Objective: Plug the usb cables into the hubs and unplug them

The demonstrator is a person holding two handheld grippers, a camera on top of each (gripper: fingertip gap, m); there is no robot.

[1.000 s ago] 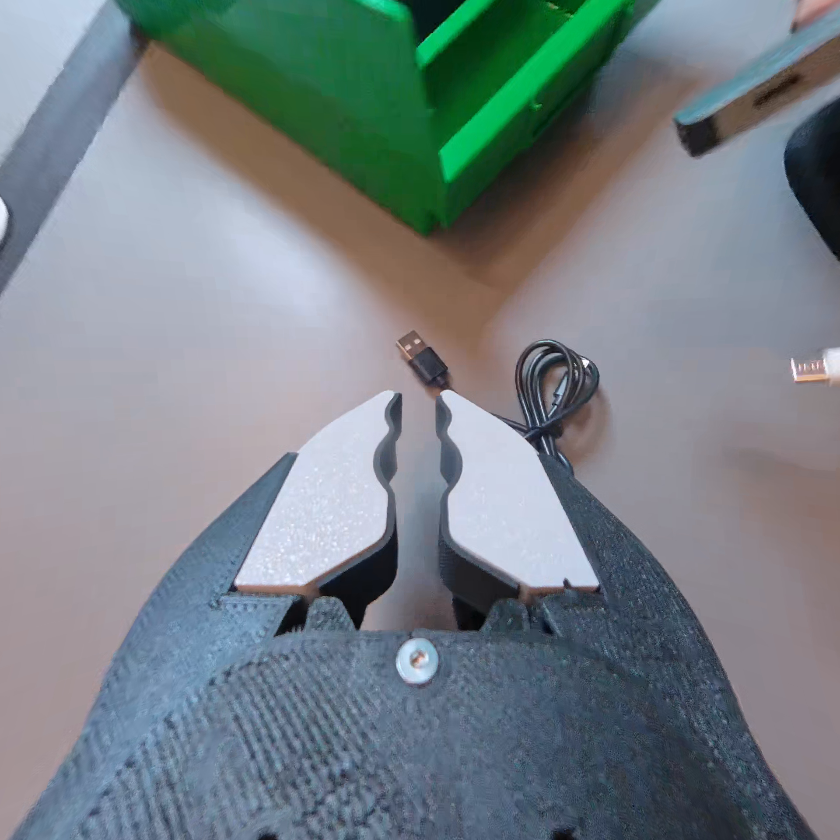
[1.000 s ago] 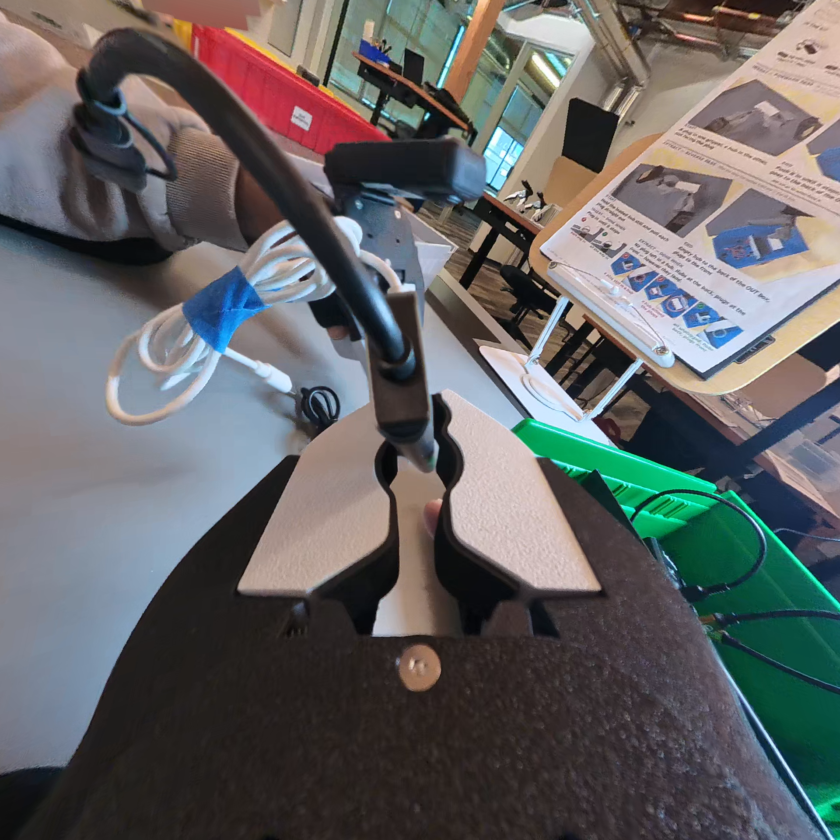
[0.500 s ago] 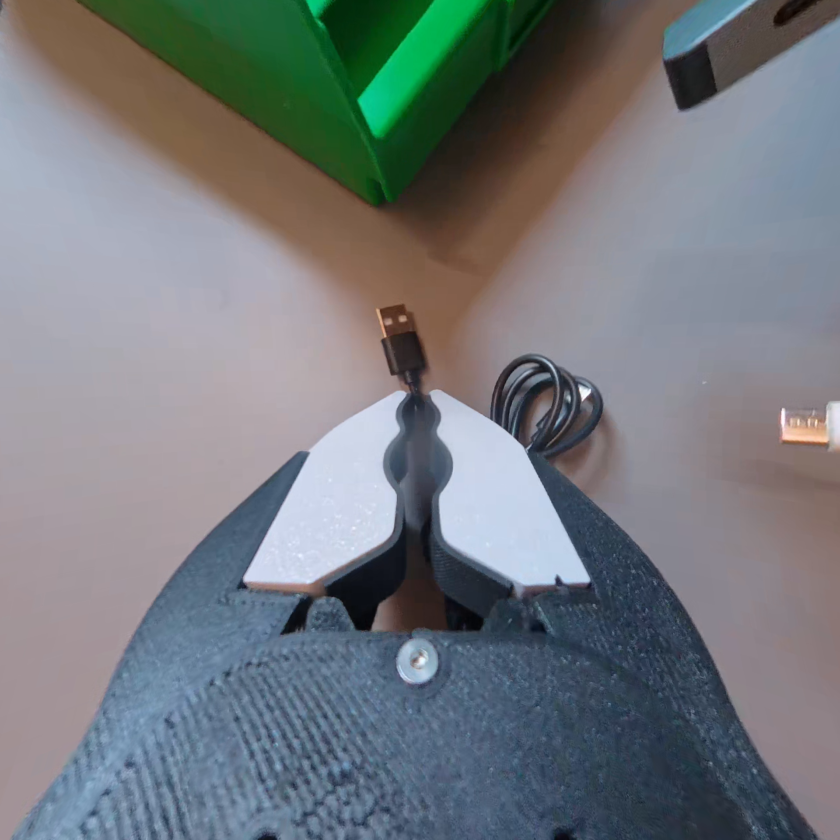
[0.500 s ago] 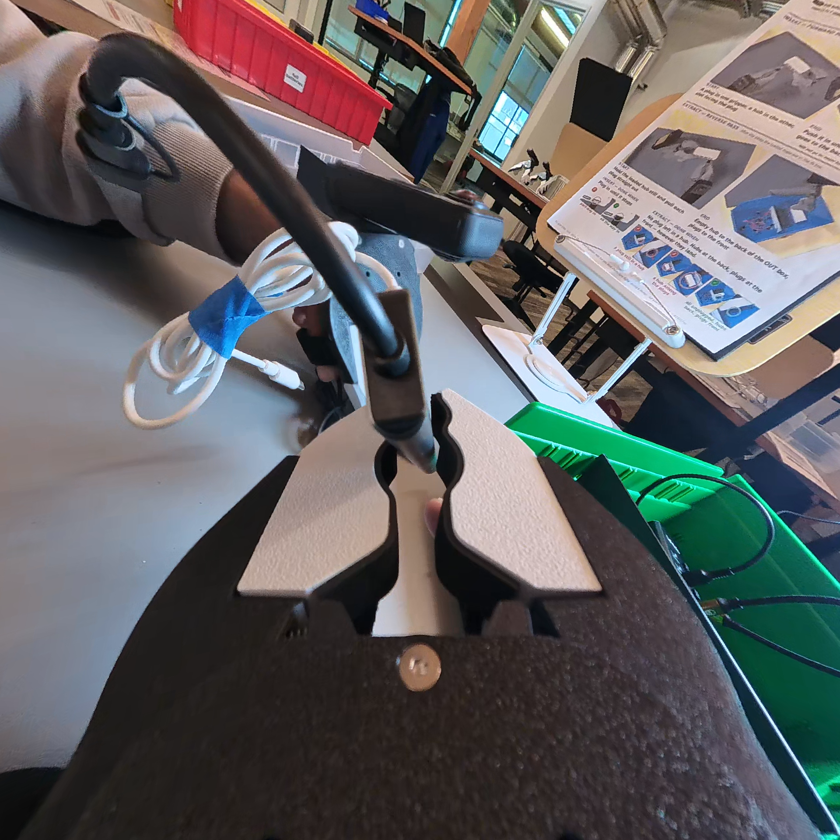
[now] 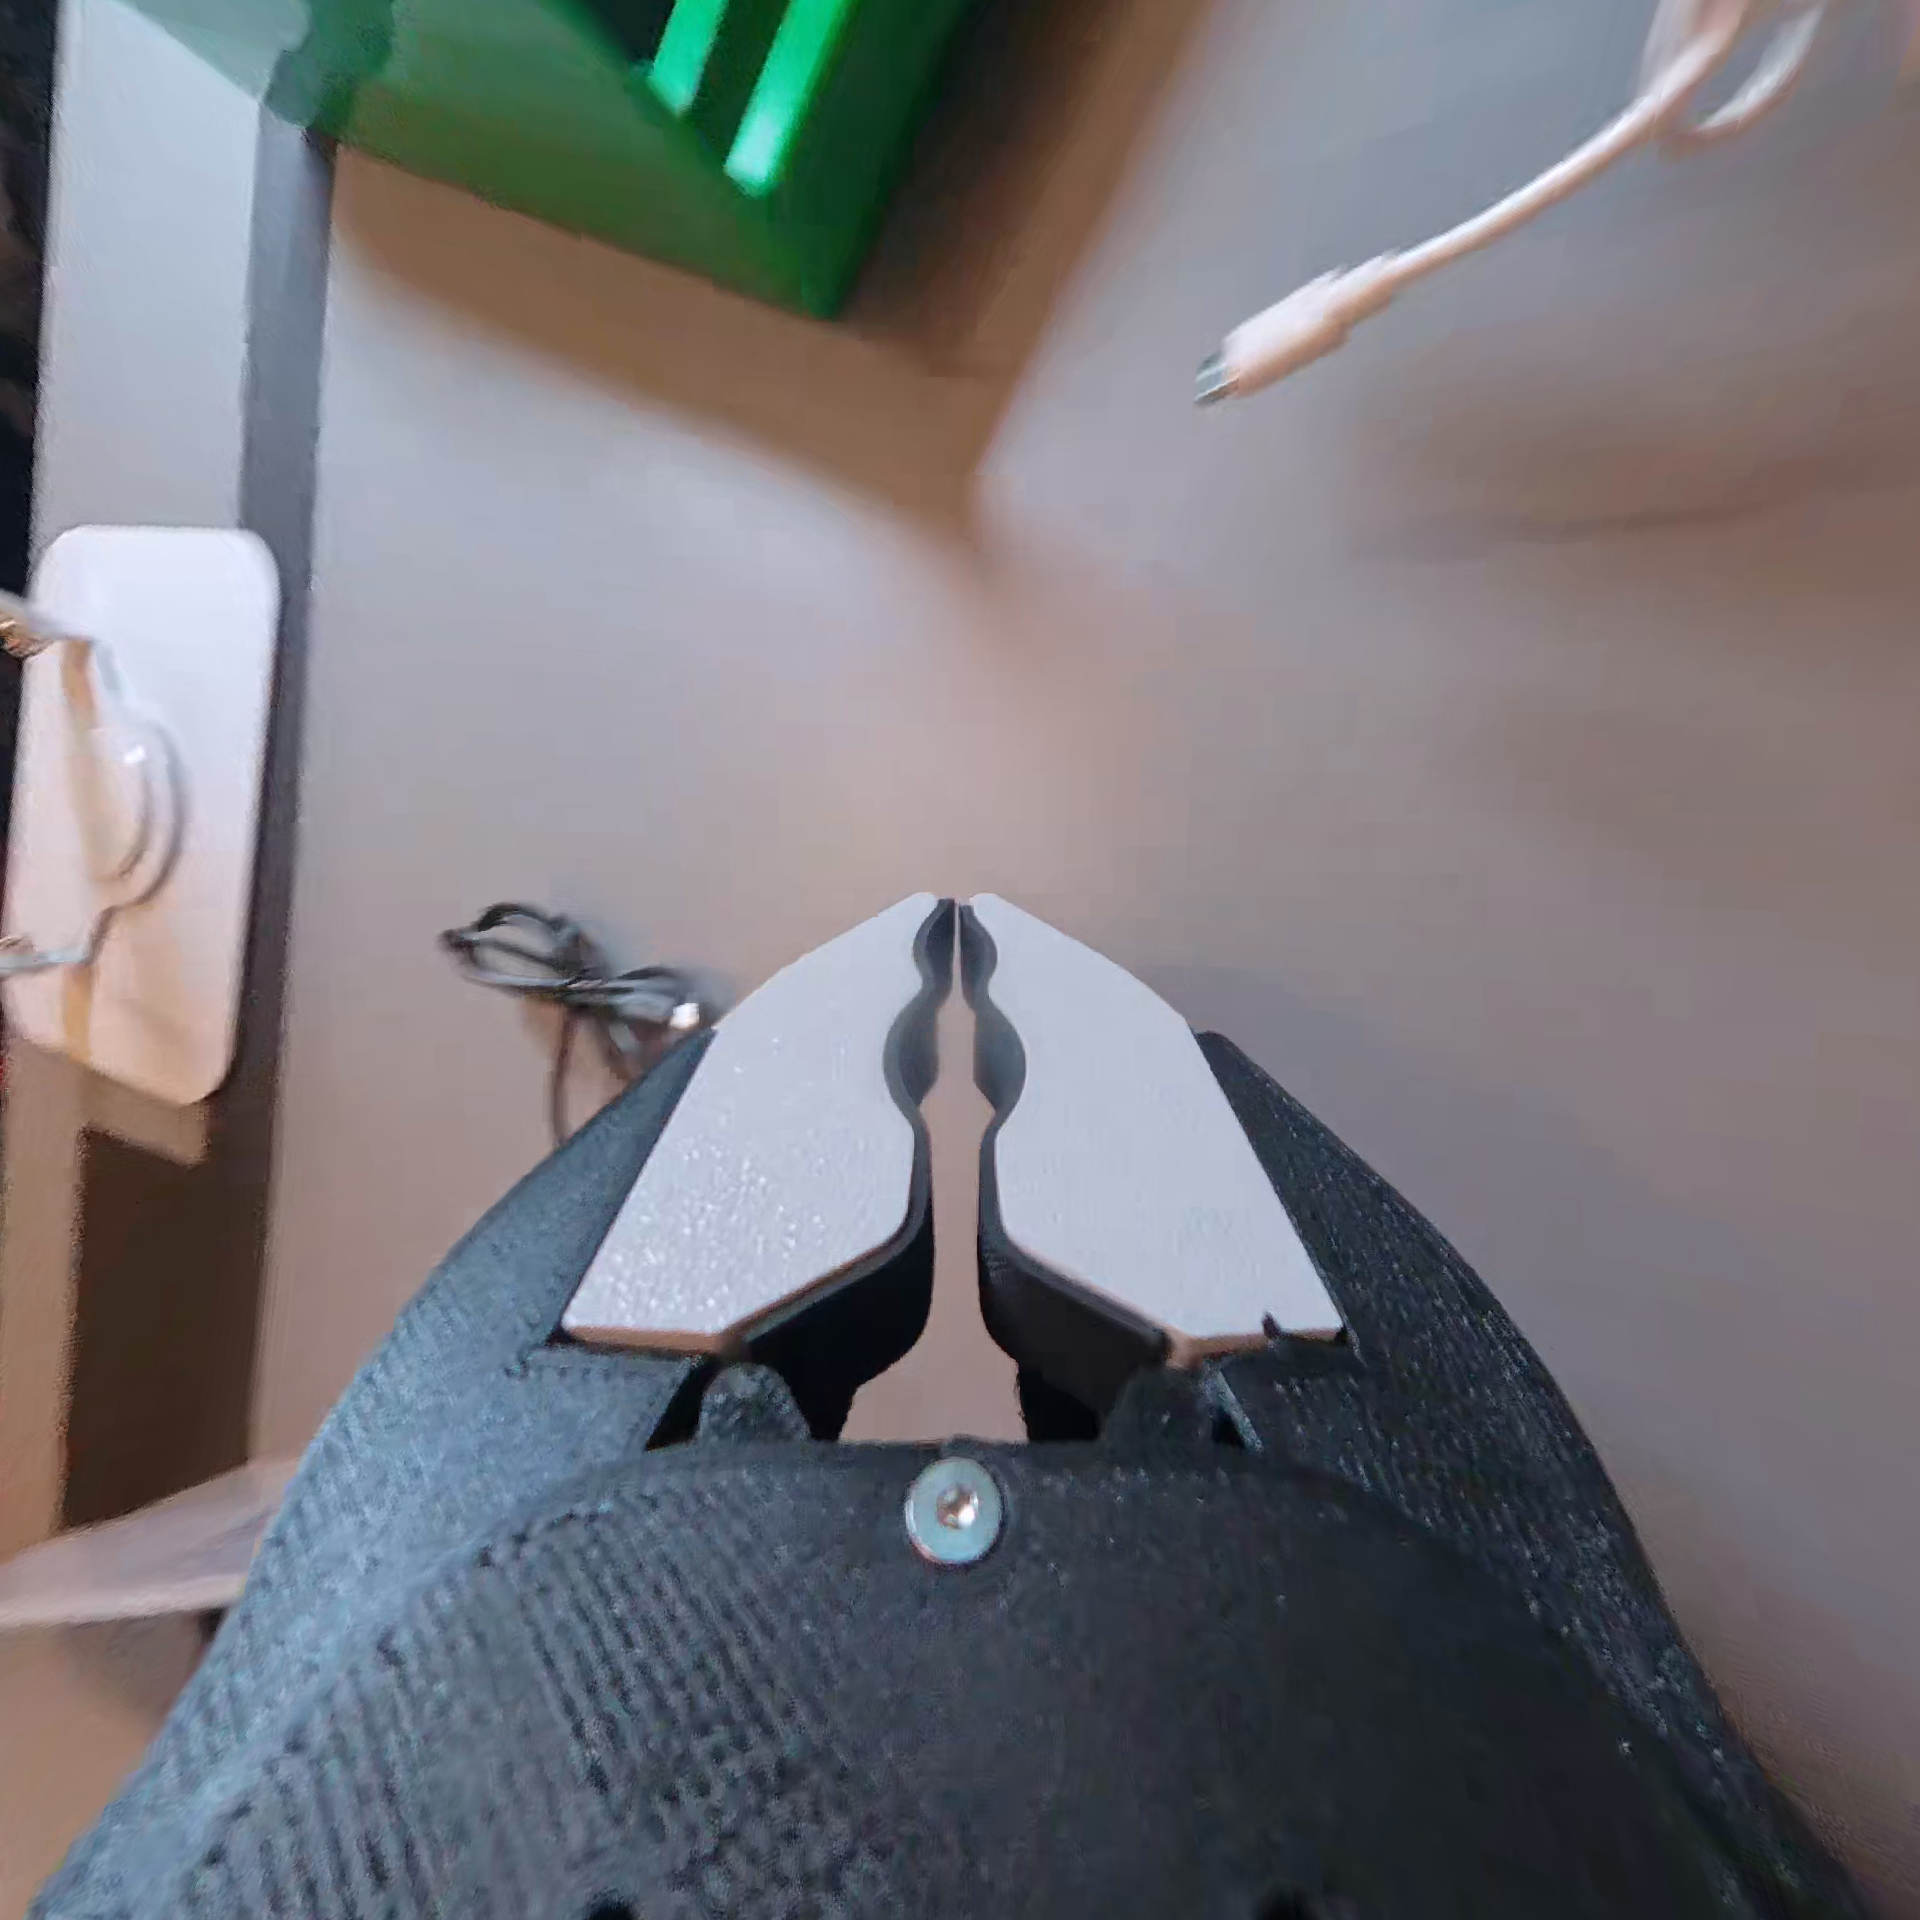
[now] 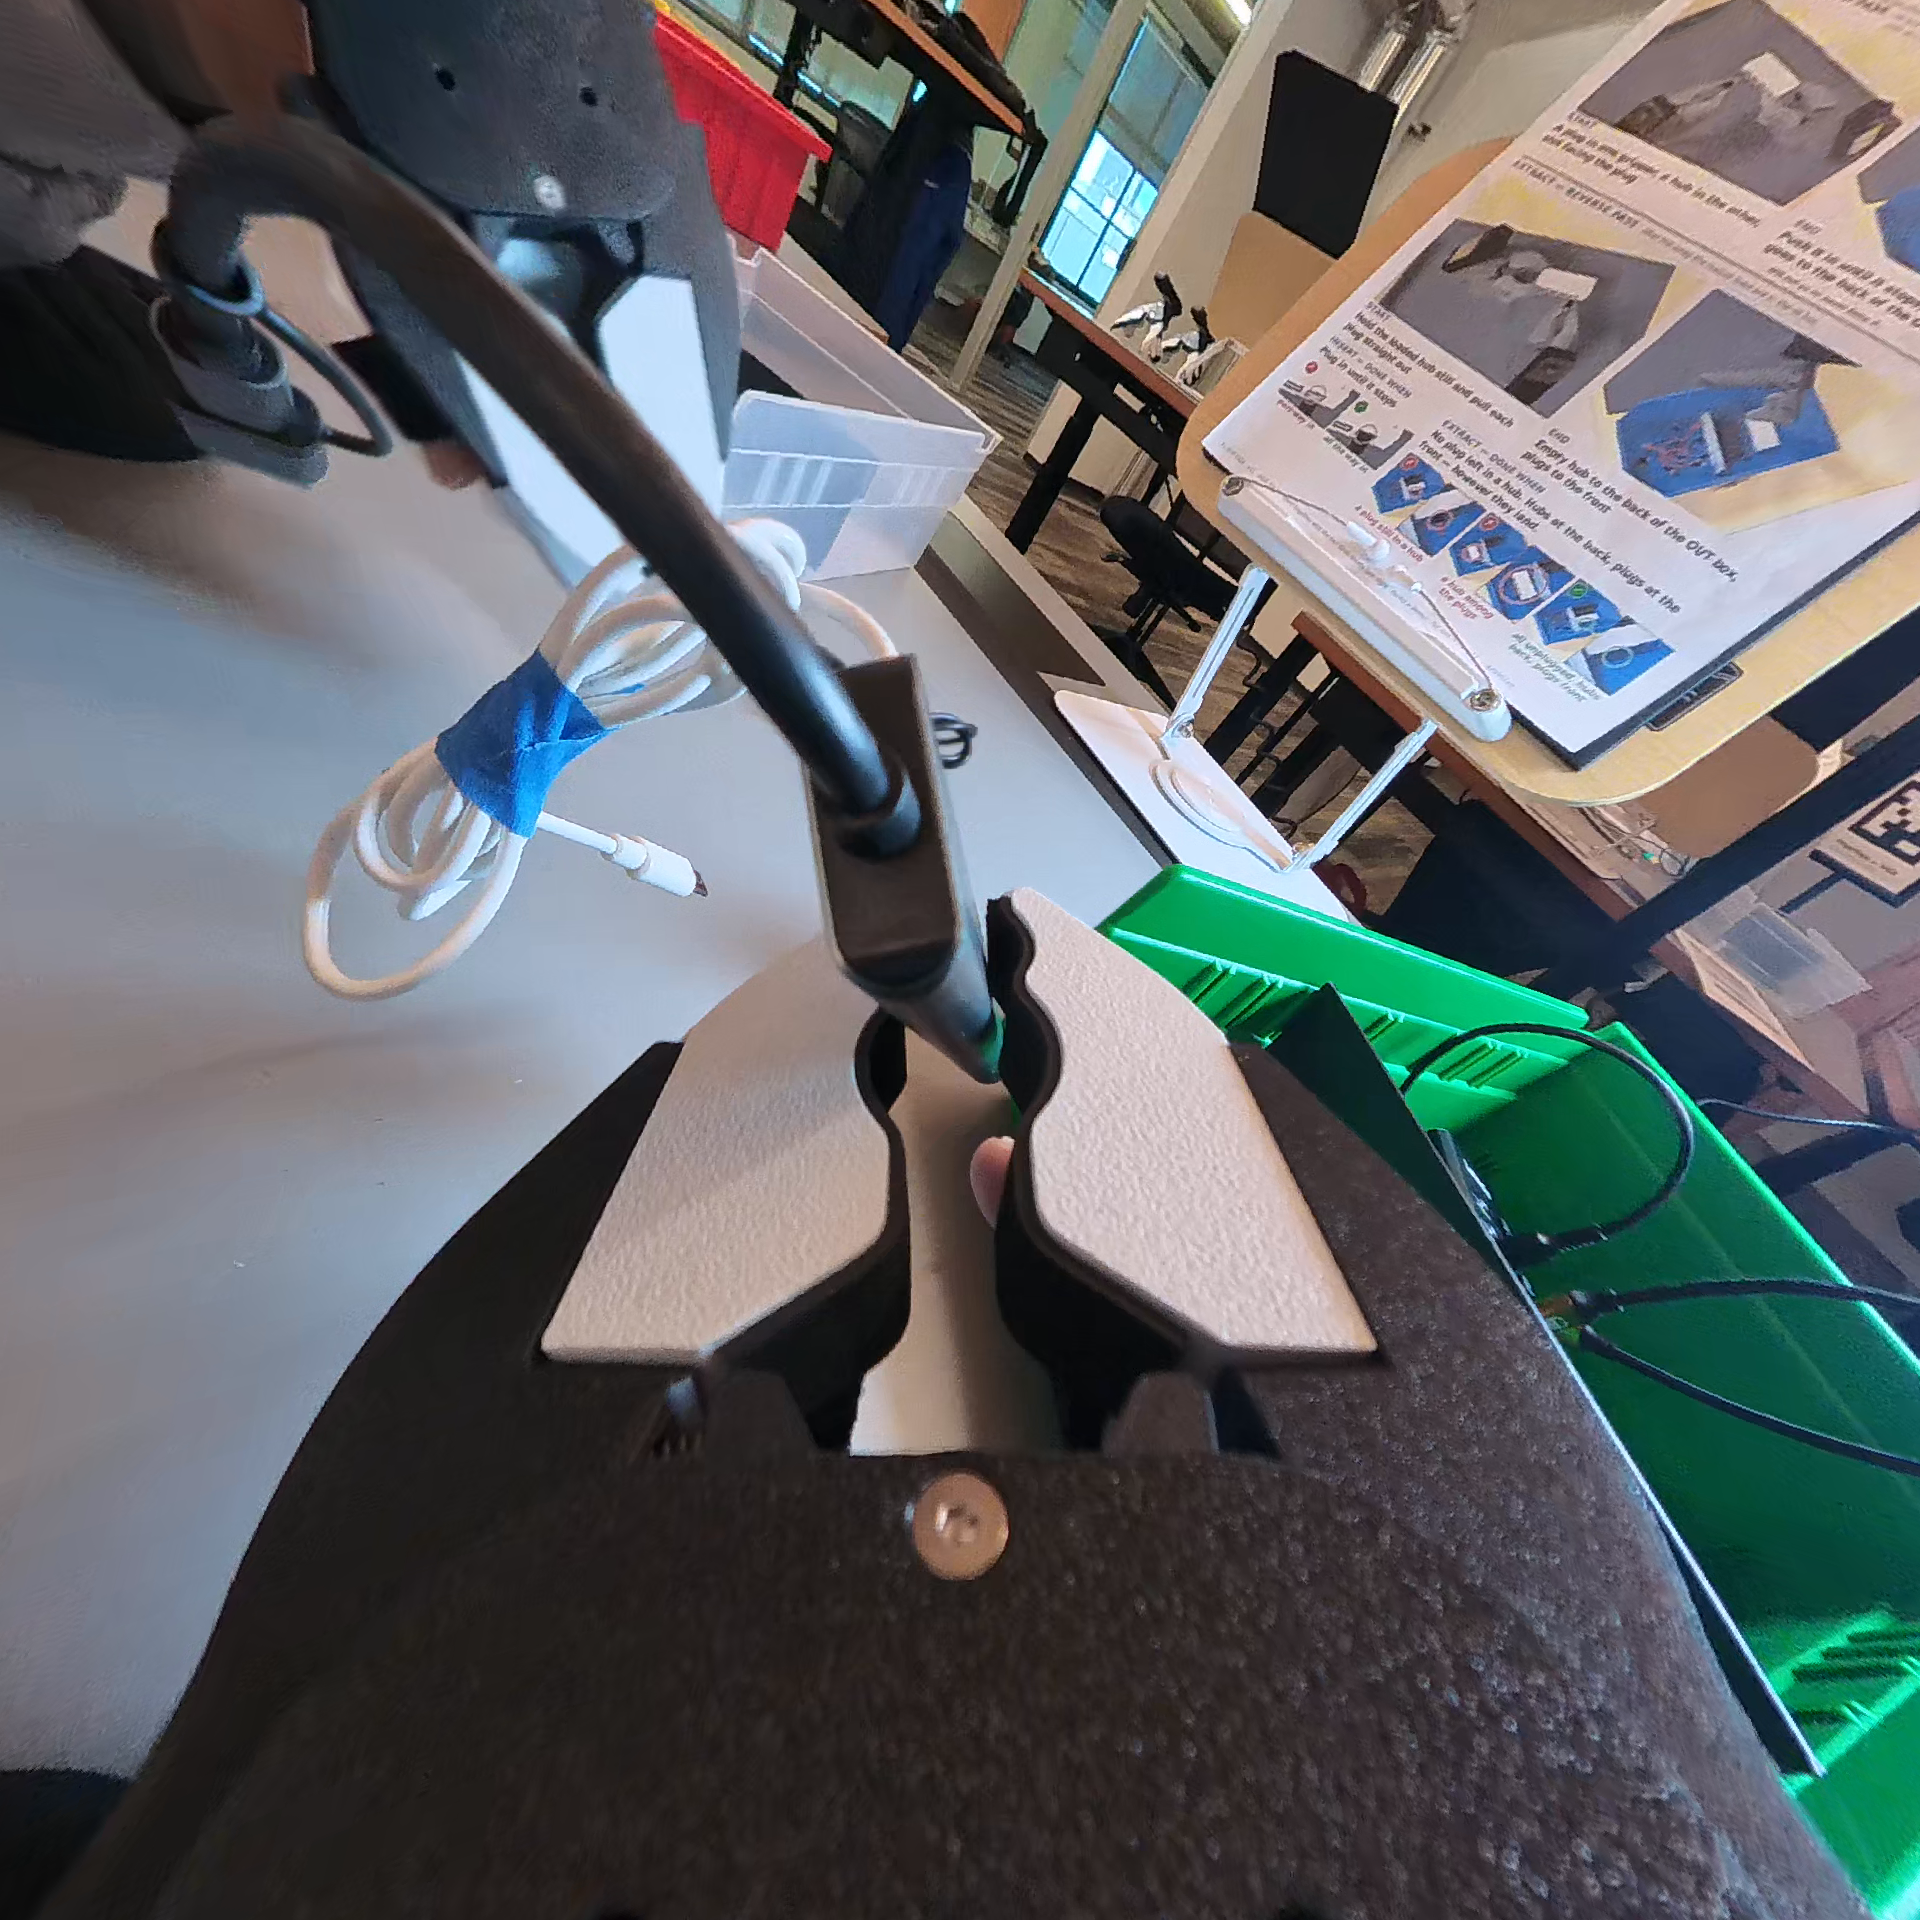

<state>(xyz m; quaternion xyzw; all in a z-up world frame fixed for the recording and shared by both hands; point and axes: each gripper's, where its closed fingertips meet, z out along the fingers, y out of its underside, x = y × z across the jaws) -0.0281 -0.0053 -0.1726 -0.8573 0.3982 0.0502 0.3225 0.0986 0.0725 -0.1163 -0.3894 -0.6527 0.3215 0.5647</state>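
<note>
In the left wrist view my left gripper (image 5: pixel 954 910) is shut, its fingertips meeting with nothing between them. The black USB cable (image 5: pixel 566 977) lies coiled on the table to its left, apart from the pads. It also shows in the right wrist view (image 6: pixel 951 736), lying on the table. My right gripper (image 6: pixel 914 935) is shut on a grey hub (image 6: pixel 883 831) with a thick black cord (image 6: pixel 623 468) and holds it above the table. A white cable bundle with blue tape (image 6: pixel 520 748) hangs by the hub, and its free plug (image 5: pixel 1278 348) floats in the air.
A green bin (image 5: pixel 623 156) stands at the back of the table, and holds black cables in the right wrist view (image 6: pixel 1558 1143). A white stand base (image 5: pixel 145 810) carries an instruction board (image 6: pixel 1610 364). A clear plastic box (image 6: pixel 852 457) sits behind. Tip to tip, the grippers are about 15 cm apart.
My left gripper closed around the black cable behind its plug, then lifted and swung; the cable is no longer between the pads and lies to the left. My right gripper kept the hub.
</note>
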